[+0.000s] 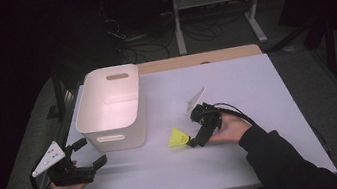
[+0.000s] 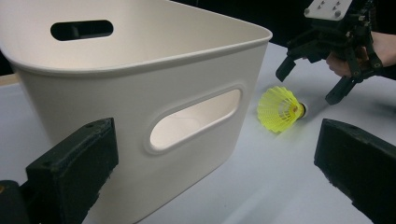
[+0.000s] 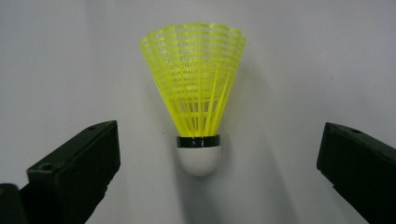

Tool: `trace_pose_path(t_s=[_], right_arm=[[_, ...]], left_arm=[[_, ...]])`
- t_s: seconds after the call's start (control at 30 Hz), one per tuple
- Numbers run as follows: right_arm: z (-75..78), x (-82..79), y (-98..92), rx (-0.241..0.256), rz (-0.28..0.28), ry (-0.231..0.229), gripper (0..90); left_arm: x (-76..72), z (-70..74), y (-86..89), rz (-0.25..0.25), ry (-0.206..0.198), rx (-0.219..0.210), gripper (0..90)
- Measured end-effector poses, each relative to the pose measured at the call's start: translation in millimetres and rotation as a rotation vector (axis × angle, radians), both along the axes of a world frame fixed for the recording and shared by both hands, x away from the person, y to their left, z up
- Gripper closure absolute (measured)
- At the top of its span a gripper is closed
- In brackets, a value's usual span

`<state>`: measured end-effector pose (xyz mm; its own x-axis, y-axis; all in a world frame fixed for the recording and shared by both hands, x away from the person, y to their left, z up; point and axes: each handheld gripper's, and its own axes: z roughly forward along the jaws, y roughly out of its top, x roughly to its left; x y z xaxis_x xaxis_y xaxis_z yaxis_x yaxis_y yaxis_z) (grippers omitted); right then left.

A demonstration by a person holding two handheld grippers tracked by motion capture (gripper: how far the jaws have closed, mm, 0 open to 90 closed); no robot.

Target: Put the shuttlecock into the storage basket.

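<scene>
A yellow plastic shuttlecock [image 1: 178, 137] lies on its side on the pale table [image 1: 246, 88], its white cork toward my right gripper [image 1: 192, 130]. In the right gripper view the shuttlecock [image 3: 198, 107] lies centred between the two black jaws of the right gripper [image 3: 218, 156], which stand wide apart and do not touch it. My left gripper [image 1: 92, 152] is open at the table's front left, just in front of a white plastic bin [image 1: 113, 108]. In the left gripper view, the bin [image 2: 140, 93] is close ahead, with the shuttlecock [image 2: 280, 109] and the right gripper [image 2: 310, 84] beyond.
The bin has a handle slot [image 2: 196, 119] in its near wall, and its inside looks bare. A wooden strip [image 1: 201, 58] borders the table's far edge. Dark floor, cables and a desk frame [image 1: 215, 11] lie beyond.
</scene>
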<state>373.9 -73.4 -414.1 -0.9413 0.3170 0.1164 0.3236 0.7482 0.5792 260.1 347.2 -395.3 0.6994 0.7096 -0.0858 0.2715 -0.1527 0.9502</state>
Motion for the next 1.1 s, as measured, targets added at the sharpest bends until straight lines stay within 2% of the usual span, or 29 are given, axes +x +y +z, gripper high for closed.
trace_pose_path(t_s=[0.53,0.63,0.8,1.1], right_arm=[[-10.6,1.7,6.6,-0.001,0.029,0.022,7.1],[-13.3,2.0,7.4,0.002,0.043,0.032,12.6],[-15.2,1.3,8.0,-0.003,0.051,0.03,15.5],[-17.4,0.6,7.8,-0.014,0.071,0.03,30.6]], left_arm=[[0.1,-0.1,-0.3,-0.002,0.002,0.001,0.0],[0.0,-0.1,-0.2,-0.003,0.001,0.001,0.0],[0.1,-0.1,-0.2,-0.003,0.001,0.001,0.0],[0.0,-0.1,-0.3,-0.003,0.002,0.001,0.0]])
